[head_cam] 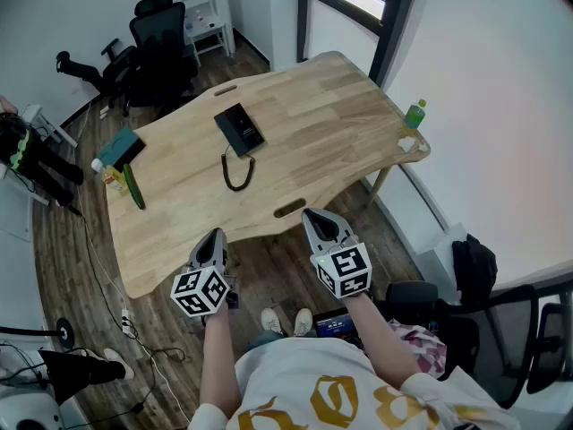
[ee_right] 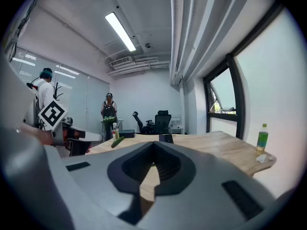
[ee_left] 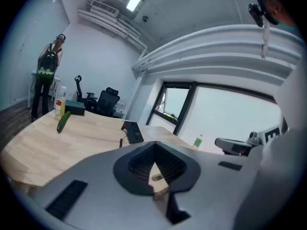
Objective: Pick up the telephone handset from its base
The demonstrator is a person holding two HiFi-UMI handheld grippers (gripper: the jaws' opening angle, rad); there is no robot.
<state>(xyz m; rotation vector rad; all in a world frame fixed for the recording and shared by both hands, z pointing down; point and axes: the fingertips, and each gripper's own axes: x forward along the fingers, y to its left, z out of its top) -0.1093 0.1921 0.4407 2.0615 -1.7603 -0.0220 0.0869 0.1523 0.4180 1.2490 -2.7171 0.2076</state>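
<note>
The black telephone [head_cam: 239, 129] lies on the wooden table [head_cam: 313, 124], past its middle, with the handset resting on the base and a black cord [head_cam: 237, 174] looping toward me. It also shows small in the left gripper view as telephone [ee_left: 133, 131] and in the right gripper view as telephone [ee_right: 166, 138]. My left gripper [head_cam: 213, 238] and right gripper [head_cam: 315, 215] hover side by side before the table's near edge, well short of the phone. Both are shut and hold nothing; the left gripper [ee_left: 154, 145] and right gripper [ee_right: 153, 145] point across the tabletop.
A cucumber [head_cam: 133, 187], a dark green box [head_cam: 121, 147] and a small bottle [head_cam: 108, 176] sit at the table's left end. A green bottle [head_cam: 414, 113] stands at the right corner. Office chairs [head_cam: 161, 43] are beyond; a person [head_cam: 20, 148] stands at the left.
</note>
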